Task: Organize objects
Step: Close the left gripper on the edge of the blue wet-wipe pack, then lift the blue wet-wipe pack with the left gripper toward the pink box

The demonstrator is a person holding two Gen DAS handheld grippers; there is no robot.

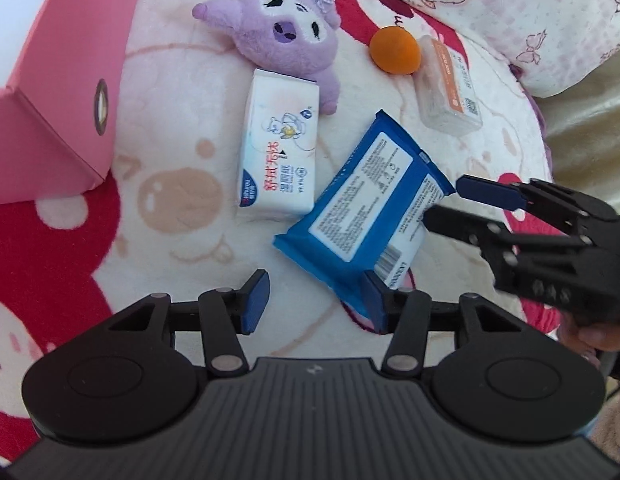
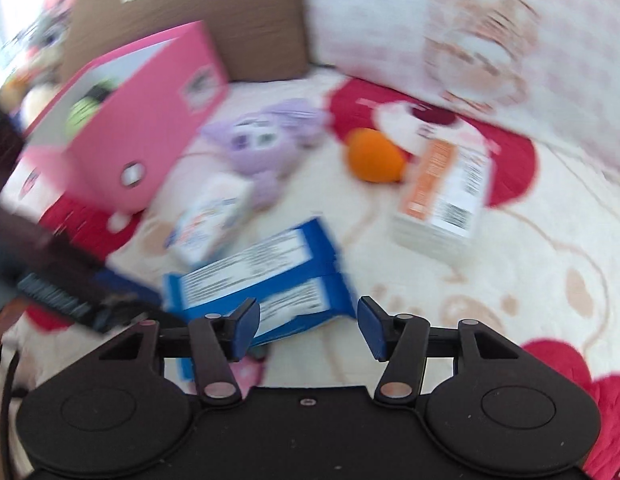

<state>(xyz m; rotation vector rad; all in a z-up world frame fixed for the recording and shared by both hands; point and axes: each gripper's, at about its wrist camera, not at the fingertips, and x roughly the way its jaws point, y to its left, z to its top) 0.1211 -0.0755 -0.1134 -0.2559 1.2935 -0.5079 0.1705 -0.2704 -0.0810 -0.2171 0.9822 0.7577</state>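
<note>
Currently, a red-and-cream plush blanket (image 1: 182, 184) is seen carrying all the items. Left claw (image 1: 316, 300): spread wide, nothing pinched, held low over the near edge of a flat blue plastic wipes packet with a white label (image 1: 362, 208). Right claw (image 1: 446, 204): fingers parted, tips at the packet's right corner; contact cannot be told. In the blurred right wrist view, the right claw (image 2: 308, 330) is likewise seen spread. A white tissue pack with red lettering (image 1: 278, 148) is noted just beside the blue packet. A purple plush toy (image 1: 286, 36) lies behind it, touching it. An orange ball (image 1: 395, 50) is seen beside a clear box with an orange label (image 1: 446, 88). A pink cardboard box (image 1: 58, 92) stands at left.
</note>
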